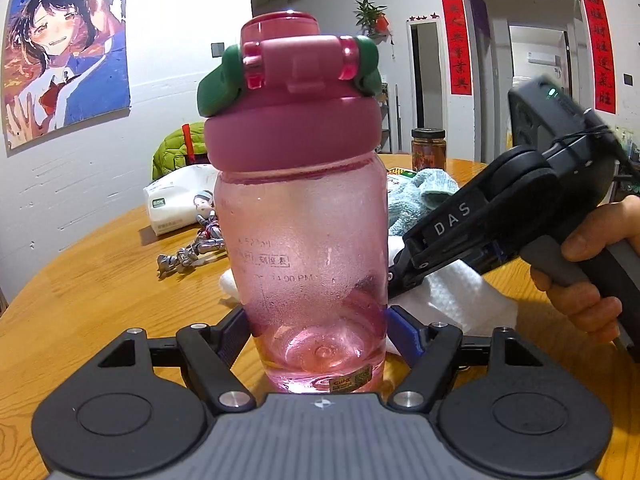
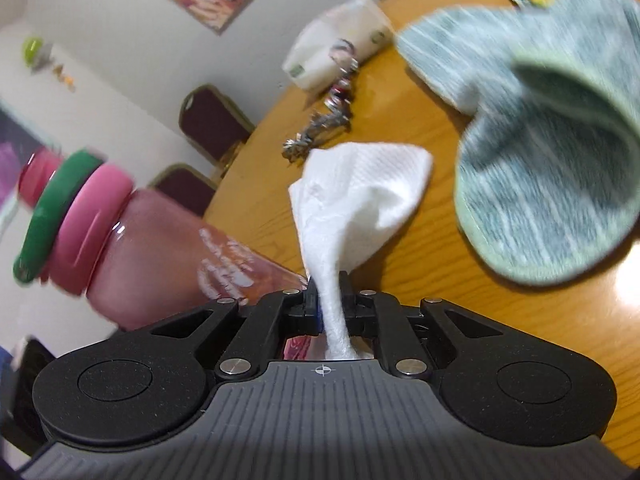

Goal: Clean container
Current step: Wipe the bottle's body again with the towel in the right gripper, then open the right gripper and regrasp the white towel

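A pink see-through water bottle [image 1: 308, 248] with a pink lid and a green loop stands upright on the wooden table [image 1: 100, 304]. My left gripper [image 1: 318, 328] is shut on the bottle's lower body, one finger on each side. The right gripper [image 1: 394, 276], held by a hand, comes in from the right and reaches the bottle's right side. In the right wrist view my right gripper [image 2: 329, 296] is shut on a white paper towel [image 2: 360, 196], which fans out ahead of the fingers. The bottle [image 2: 160, 256] lies just left of it, blurred.
A blue-green cloth [image 2: 540, 160] lies on the table at the right. A tissue pack [image 1: 176, 204] and a small metal figure [image 1: 192, 252] lie behind the bottle at the left, and a jar [image 1: 428, 148] stands further back. Two dark chairs [image 2: 212, 120] stand by the wall.
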Action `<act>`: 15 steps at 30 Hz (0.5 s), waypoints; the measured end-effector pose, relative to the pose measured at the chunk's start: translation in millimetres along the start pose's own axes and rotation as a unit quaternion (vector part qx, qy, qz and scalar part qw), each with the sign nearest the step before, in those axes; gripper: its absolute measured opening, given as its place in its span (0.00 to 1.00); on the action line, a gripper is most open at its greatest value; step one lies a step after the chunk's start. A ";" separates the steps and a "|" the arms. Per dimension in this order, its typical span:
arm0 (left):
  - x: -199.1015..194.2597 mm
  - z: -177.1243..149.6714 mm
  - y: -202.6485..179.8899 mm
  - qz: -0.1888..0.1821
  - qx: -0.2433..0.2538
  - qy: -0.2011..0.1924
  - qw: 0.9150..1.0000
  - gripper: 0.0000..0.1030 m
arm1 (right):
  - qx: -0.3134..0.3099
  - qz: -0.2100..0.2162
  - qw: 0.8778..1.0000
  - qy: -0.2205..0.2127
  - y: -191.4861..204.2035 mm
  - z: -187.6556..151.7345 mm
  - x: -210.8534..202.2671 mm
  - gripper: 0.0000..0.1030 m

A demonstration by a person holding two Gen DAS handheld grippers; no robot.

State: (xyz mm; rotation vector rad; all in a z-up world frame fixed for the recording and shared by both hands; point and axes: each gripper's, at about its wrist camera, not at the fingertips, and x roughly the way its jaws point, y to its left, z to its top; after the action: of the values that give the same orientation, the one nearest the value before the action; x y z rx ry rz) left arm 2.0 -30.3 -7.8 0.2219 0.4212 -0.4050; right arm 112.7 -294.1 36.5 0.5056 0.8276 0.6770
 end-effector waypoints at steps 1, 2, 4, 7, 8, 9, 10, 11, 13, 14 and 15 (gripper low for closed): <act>1.8 2.2 4.1 0.000 -0.001 0.000 1.000 0.70 | -0.018 -0.010 1.000 -0.002 1.0 -4.5 -1.3 0.13; 9.4 11.1 21.9 0.001 -0.001 0.001 1.000 0.70 | -0.035 -0.023 0.999 -0.005 4.4 -4.8 -4.4 0.20; 12.5 14.2 27.0 0.007 -0.001 0.008 1.000 0.72 | -0.069 -0.052 0.996 -0.014 12.9 -2.8 -11.4 0.39; 13.2 15.9 26.5 0.026 -0.004 0.019 0.999 0.79 | -0.116 -0.079 0.990 -0.027 23.4 -0.2 -29.2 0.66; 10.2 17.4 22.5 0.039 -0.003 0.019 0.999 0.80 | -0.132 -0.087 0.987 -0.031 27.3 0.7 -35.3 0.69; 7.2 18.9 18.4 0.052 -0.001 0.019 0.998 0.83 | -0.154 -0.099 0.983 -0.035 32.3 0.3 -38.8 0.70; 4.4 20.5 13.0 0.070 0.000 0.018 0.997 0.88 | -0.177 -0.112 0.977 -0.039 37.6 -0.4 -41.6 0.71; 3.6 21.8 7.2 0.091 0.004 0.020 0.996 0.90 | -0.203 -0.126 0.970 -0.041 43.0 -1.6 -43.1 0.75; 3.6 22.8 -4.5 0.121 0.011 0.023 0.992 0.91 | -0.260 -0.160 0.951 -0.046 54.0 -7.2 -44.0 0.78; 4.0 22.7 -10.0 0.132 0.018 0.022 0.991 0.91 | -0.290 -0.182 0.938 -0.048 59.9 -9.9 -42.8 0.78; 4.5 22.5 -15.5 0.143 0.026 0.021 0.989 0.91 | -0.320 -0.203 0.924 -0.051 65.8 -12.7 -41.6 0.79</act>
State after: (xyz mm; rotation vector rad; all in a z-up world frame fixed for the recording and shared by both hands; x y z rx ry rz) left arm 7.1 -52.2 8.4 0.3362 0.4132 -0.1302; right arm 59.4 -277.1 92.1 -0.2221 0.5427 0.4900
